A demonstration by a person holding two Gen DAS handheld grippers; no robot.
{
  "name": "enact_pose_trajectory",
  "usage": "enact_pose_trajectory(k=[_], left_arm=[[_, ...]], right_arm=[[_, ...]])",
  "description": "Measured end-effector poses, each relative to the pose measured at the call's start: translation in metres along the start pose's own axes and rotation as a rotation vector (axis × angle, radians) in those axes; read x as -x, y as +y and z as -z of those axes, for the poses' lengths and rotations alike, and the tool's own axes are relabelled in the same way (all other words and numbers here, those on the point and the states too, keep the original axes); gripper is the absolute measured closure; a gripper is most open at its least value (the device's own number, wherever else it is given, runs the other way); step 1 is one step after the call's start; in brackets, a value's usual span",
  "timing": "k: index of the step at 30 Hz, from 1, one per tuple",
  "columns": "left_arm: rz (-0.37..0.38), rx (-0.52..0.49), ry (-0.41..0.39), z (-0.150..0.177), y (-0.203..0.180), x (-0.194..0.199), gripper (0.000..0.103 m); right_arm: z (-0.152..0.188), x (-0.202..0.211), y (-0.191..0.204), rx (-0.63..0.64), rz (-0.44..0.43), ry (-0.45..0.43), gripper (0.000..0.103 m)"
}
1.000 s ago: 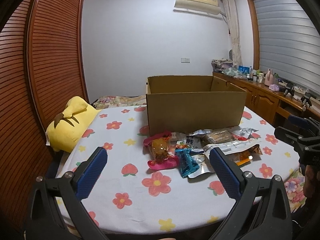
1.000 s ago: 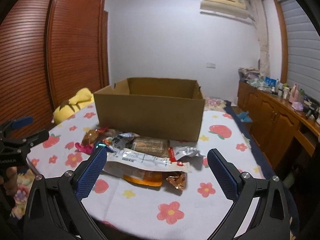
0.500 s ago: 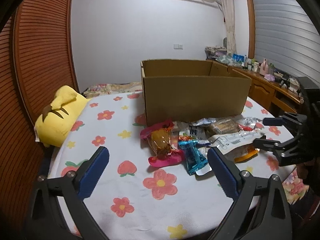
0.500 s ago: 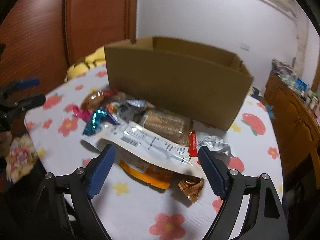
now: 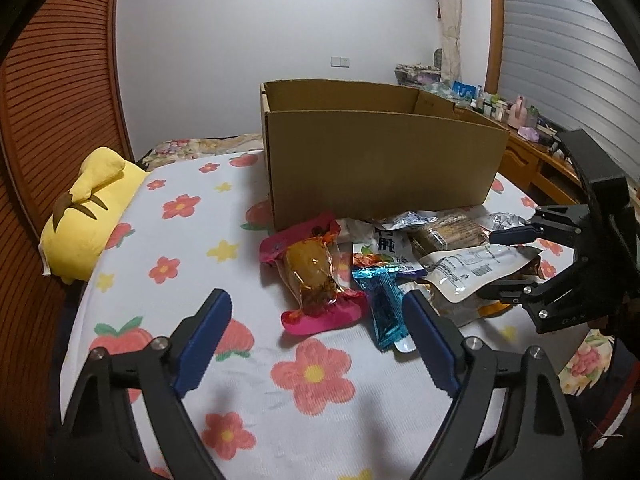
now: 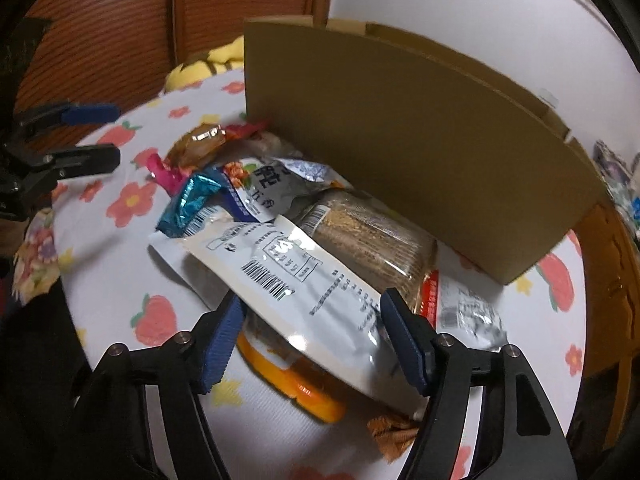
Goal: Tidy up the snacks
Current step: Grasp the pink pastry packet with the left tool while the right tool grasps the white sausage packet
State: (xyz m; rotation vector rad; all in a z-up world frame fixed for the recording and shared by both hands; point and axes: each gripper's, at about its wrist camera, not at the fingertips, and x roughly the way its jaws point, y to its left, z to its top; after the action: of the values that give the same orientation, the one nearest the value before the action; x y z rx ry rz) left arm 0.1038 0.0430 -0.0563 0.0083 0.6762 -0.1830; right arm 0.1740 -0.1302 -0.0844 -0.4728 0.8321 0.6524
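A pile of snack packs lies on the flowered tablecloth in front of an open cardboard box (image 5: 380, 160). A pink-wrapped pastry (image 5: 316, 276) and a blue foil bar (image 5: 384, 304) lie at the pile's left. A long white pouch (image 6: 304, 280) lies on top, over an orange pack (image 6: 296, 388) and next to a brown cracker pack (image 6: 372, 236). My left gripper (image 5: 316, 344) is open, just short of the pastry and the blue bar. My right gripper (image 6: 312, 340) is open, its fingers on either side of the white pouch's near end. It also shows in the left wrist view (image 5: 508, 264).
A yellow plush pillow (image 5: 88, 216) lies at the table's far left edge. A wooden louvred wardrobe (image 5: 52, 100) stands behind it. A wooden sideboard with bottles (image 5: 532, 136) runs along the right wall. The box (image 6: 420, 128) stands directly behind the pile.
Both grippers have moved forward and down toward the snack pile. The right gripper has come over the white pouch's near end. Both have stayed open.
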Motion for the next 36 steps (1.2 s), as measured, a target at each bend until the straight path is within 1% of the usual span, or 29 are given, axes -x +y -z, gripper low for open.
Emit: enact_pose_trajectory(k=[1,2,4,5,6,7,11,15,16,17,18,20,23,25,26,28,30,33,35,36], left_arm=[[0.004,0.0,0.006,-0.001,0.0,-0.002,0.018],[0.01,0.0,0.014,-0.002,0.001,-0.005,0.022],[0.017,0.002,0.027,-0.004,0.002,-0.011,0.027],[0.02,0.003,0.032,-0.005,0.002,-0.014,0.03],[0.023,0.004,0.036,-0.006,0.002,-0.016,0.033],[0.026,0.007,0.039,-0.007,0.002,-0.019,0.034],[0.031,0.017,0.053,-0.012,0.002,-0.028,0.035],[0.041,0.022,0.082,-0.017,0.001,-0.04,0.036],[0.041,0.026,0.094,-0.017,0.002,-0.044,0.038],[0.042,0.031,0.104,-0.018,0.003,-0.048,0.043],[0.043,0.04,0.118,-0.018,0.005,-0.053,0.046],[0.041,0.059,0.131,-0.019,0.009,-0.059,0.049],[0.034,0.075,0.145,-0.02,0.013,-0.065,0.049],[0.04,0.081,0.152,-0.022,0.014,-0.068,0.049],[0.044,0.083,0.156,-0.023,0.014,-0.07,0.049],[0.045,0.091,0.174,-0.025,0.016,-0.075,0.049],[0.059,0.102,0.197,-0.025,0.017,-0.081,0.048],[0.074,0.117,0.212,-0.025,0.018,-0.086,0.048],[0.084,0.12,0.218,-0.024,0.019,-0.087,0.05],[0.087,0.122,0.219,-0.023,0.019,-0.087,0.059]], right_arm=[[-0.002,-0.001,-0.001,-0.002,-0.016,0.0,0.033],[-0.005,-0.002,-0.003,-0.004,-0.024,0.002,0.034],[-0.009,-0.003,-0.005,-0.012,-0.039,0.0,0.038],[-0.01,-0.004,-0.006,-0.019,-0.048,-0.001,0.038],[-0.011,-0.004,-0.009,-0.034,-0.065,-0.002,0.042],[-0.012,-0.003,-0.01,-0.043,-0.073,-0.011,0.051],[-0.015,0.002,-0.017,-0.058,-0.103,-0.034,0.054],[-0.017,0.008,-0.018,-0.052,-0.131,-0.049,0.062],[-0.017,0.01,-0.018,-0.049,-0.136,-0.051,0.067],[-0.018,0.011,-0.017,-0.043,-0.138,-0.052,0.07],[-0.018,0.012,-0.015,-0.03,-0.131,-0.053,0.071],[-0.018,0.012,-0.014,-0.024,-0.125,-0.05,0.071],[-0.017,0.01,-0.013,-0.013,-0.127,-0.045,0.07],[-0.016,0.009,-0.013,-0.015,-0.122,-0.039,0.065],[-0.016,0.008,-0.013,-0.013,-0.125,-0.035,0.064],[-0.013,0.006,-0.013,-0.004,-0.128,-0.023,0.059],[-0.011,0.002,-0.011,0.013,-0.129,0.002,0.057],[-0.011,0.001,-0.014,-0.002,-0.139,-0.001,0.056],[-0.011,0.001,-0.015,-0.004,-0.146,0.003,0.056],[-0.011,0.0,-0.016,-0.009,-0.163,0.009,0.054]])
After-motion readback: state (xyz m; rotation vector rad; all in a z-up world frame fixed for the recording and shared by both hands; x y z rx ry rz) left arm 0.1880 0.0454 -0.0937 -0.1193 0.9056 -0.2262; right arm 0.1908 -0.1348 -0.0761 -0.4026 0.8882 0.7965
